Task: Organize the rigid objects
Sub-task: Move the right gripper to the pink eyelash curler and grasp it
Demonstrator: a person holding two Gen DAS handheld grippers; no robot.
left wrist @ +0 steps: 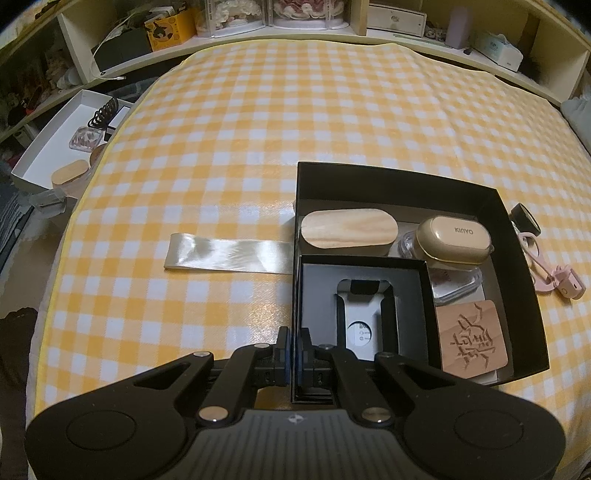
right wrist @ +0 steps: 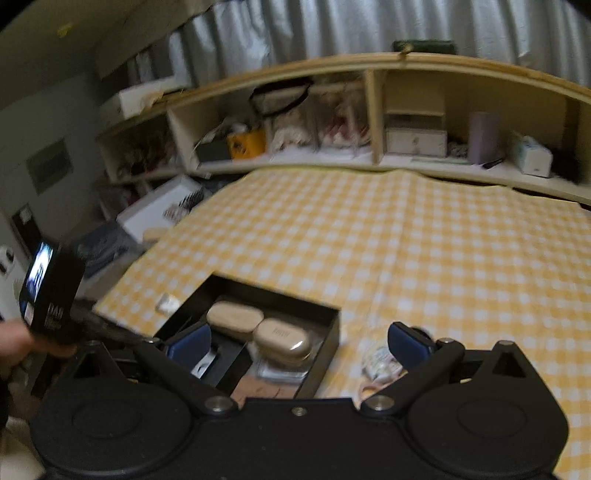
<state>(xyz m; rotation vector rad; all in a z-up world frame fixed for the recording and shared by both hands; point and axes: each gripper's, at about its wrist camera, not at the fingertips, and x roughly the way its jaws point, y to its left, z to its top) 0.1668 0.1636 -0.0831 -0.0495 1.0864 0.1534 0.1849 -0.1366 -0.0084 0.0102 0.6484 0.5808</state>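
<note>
Inside the large black box (left wrist: 402, 184), a wooden oval lid (left wrist: 349, 232) and beige Kinyo case (left wrist: 454, 238) lie behind an open small black box (left wrist: 364, 314) and carved wooden coaster (left wrist: 472, 345).

The right wrist view is motion-blurred, and the small black box (left wrist: 364, 317) hides part of the clear case (left wrist: 458, 286) beside it

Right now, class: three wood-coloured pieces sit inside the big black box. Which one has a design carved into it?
The square wooden block at the box's near right corner; the oval wooden lid is plain, and the beige case carries only printed lettering.

Cluttered cream shelving (right wrist: 376, 122) backs a yellow-checked tablecloth (left wrist: 295, 122), grey curtains (right wrist: 369, 26) above.
</note>
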